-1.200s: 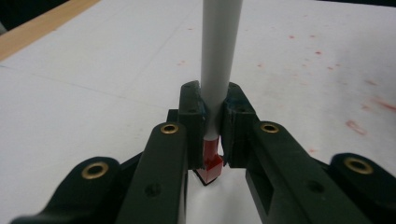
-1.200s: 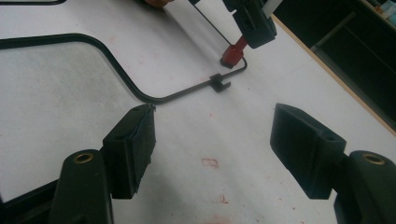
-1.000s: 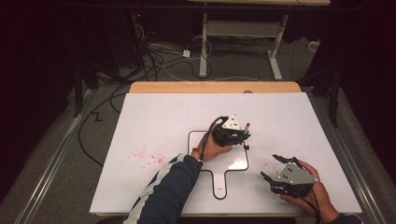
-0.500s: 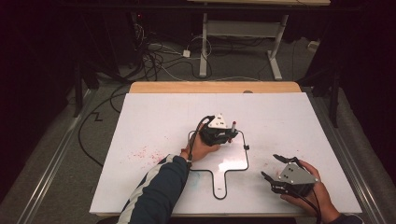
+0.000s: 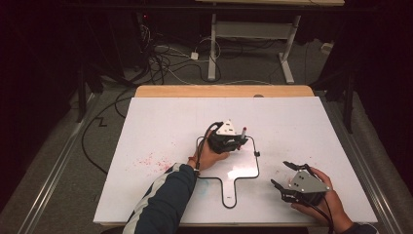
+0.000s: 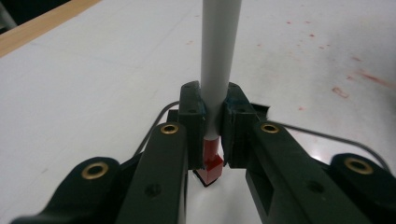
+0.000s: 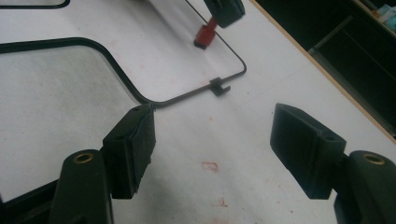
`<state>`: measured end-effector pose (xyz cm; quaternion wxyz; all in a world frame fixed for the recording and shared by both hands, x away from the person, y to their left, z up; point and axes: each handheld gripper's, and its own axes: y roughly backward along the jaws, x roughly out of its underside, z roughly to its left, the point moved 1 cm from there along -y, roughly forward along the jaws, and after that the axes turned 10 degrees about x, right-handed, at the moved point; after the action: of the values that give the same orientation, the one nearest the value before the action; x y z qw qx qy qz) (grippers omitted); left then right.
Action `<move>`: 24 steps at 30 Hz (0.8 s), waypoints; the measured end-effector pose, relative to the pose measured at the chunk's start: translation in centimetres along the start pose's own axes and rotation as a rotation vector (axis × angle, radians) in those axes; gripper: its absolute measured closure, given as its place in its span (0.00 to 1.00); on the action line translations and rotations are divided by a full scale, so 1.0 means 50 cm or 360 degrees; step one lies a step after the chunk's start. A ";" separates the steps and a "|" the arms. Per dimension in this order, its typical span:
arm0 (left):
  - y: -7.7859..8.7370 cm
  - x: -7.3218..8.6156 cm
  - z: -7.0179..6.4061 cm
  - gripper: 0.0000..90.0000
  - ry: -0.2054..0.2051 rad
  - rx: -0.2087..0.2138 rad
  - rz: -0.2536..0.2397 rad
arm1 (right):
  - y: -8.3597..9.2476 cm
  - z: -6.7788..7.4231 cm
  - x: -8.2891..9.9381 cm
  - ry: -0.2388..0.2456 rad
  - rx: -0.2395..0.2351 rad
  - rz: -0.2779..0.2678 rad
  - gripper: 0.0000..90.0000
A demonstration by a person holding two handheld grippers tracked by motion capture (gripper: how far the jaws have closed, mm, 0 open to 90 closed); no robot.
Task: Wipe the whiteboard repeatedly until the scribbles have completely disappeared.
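My left gripper (image 5: 238, 142) hangs over the upper part of a small black-rimmed paddle-shaped whiteboard (image 5: 256, 168) lying on the big white tabletop. It is shut on a marker (image 5: 242, 132) with a white barrel (image 6: 219, 70) and a red tip (image 6: 212, 167). In the left gripper view (image 6: 214, 119) the pads clamp the barrel and the red tip points down just above the board. My right gripper (image 5: 279, 174) rests near the table's front right, open, with nothing between its jaws (image 7: 212, 140). The right gripper view looks at the board's rim (image 7: 116, 70) and the red tip (image 7: 204, 35).
Red ink smears (image 5: 151, 163) mark the tabletop (image 5: 302, 122) left of the board, and faint ones lie near the right gripper (image 7: 210, 165). A small black clip (image 7: 219, 87) sits on the board's rim. A wooden strip (image 5: 224, 91) edges the far side; cables lie on the floor beyond.
My left gripper and forearm have shifted a little to the left over the small board, still clamping the marker. The right gripper has stayed put.
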<state>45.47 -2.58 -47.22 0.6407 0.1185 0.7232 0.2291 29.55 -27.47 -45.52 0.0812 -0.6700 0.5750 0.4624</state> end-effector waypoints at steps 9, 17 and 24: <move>-0.043 -0.023 -0.050 0.87 -0.0054 0.0172 0.0017 | 0.004 -0.002 0.002 -0.0004 0.0007 -0.0001 0.35; -0.058 -0.029 -0.074 0.87 -0.0088 0.0244 0.0024 | 0.002 -0.001 0.001 0.0001 0.0006 0.0003 0.35; -0.048 -0.026 -0.032 0.87 -0.0063 0.0120 0.0015 | -0.001 0.003 -0.001 0.0010 -0.0008 0.0004 0.35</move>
<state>44.37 -5.54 -47.11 0.6488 0.1506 0.7179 0.2024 29.49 -27.33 -45.61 0.0770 -0.6708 0.5749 0.4620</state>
